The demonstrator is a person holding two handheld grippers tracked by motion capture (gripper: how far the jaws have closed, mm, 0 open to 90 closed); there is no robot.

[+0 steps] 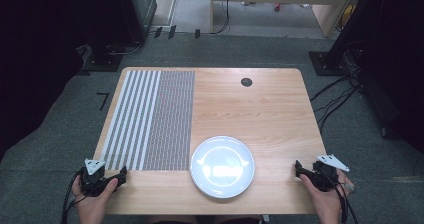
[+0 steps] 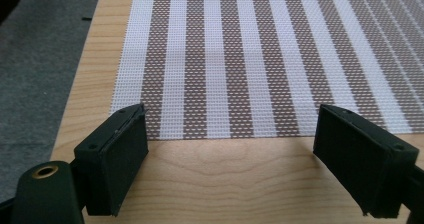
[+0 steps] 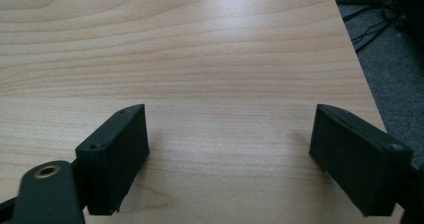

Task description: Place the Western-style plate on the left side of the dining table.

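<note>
Nearest you, your hands sit at the front edge of the wooden table (image 1: 260, 109), the left gripper (image 1: 122, 174) at the near left corner and the right gripper (image 1: 298, 168) at the near right. The striped placemat (image 1: 150, 119) covers the table's left half, its near edge just ahead of your left gripper, whose jaws stand spread with nothing between them. The white plate (image 1: 222, 166) lies between your hands, just beside the mat's near right corner; your right jaws are spread too, over bare wood.
</note>
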